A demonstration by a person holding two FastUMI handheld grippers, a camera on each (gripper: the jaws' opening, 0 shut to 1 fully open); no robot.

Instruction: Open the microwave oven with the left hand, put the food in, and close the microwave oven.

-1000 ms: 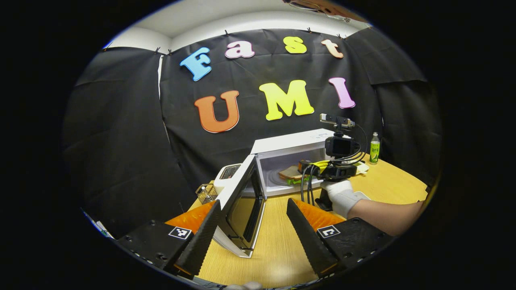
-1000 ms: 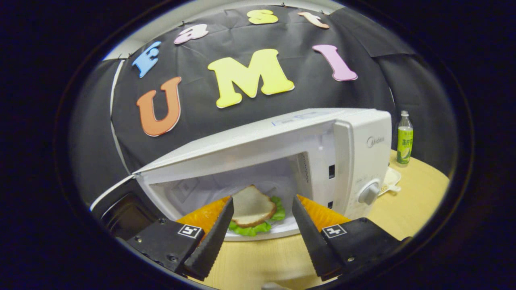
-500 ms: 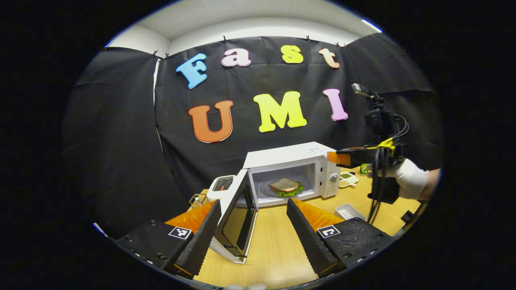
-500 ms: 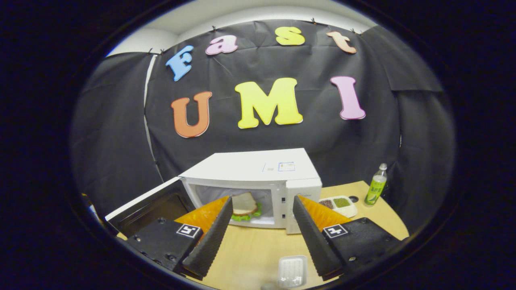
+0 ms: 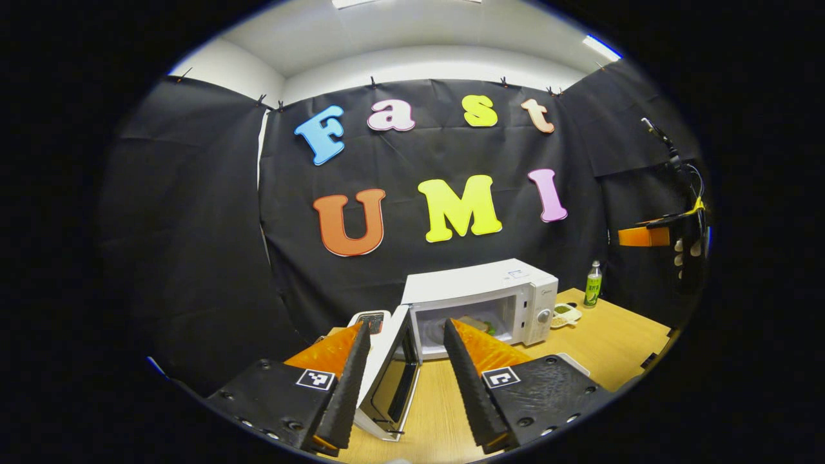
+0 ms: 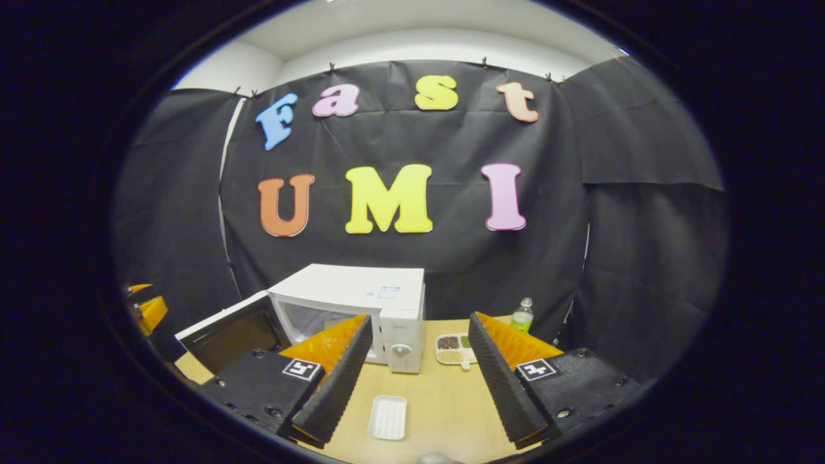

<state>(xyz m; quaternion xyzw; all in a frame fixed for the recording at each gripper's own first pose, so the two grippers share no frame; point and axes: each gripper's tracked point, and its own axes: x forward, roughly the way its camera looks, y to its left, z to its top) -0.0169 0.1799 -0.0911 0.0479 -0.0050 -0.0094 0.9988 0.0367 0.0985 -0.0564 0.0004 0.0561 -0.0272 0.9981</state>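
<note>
The white microwave (image 5: 480, 290) stands on the wooden table (image 5: 619, 341) with its door (image 5: 390, 374) swung wide open to the left. A sandwich (image 5: 482, 324) with lettuce lies inside, half hidden behind a finger of my left gripper (image 5: 406, 323). That gripper is open and empty, hanging in front of the door, well apart from it. My right gripper (image 6: 420, 317) is open and empty too, held back from the microwave (image 6: 361, 303) and facing its control panel. In the left gripper view it appears at the far right (image 5: 654, 235), raised high in a gloved hand (image 5: 684, 248).
A toaster (image 5: 370, 319) stands left of the microwave. To its right are a divided dish (image 6: 451, 348) of grains and a green bottle (image 6: 522, 314). A small white tray (image 6: 388, 417) lies on the table (image 6: 445, 412) before the microwave. The open door (image 6: 225, 332) juts toward me.
The right gripper has let go of the sandwich, left it inside and drawn back up and to the right. Both views have backed away from the microwave. The door stays open.
</note>
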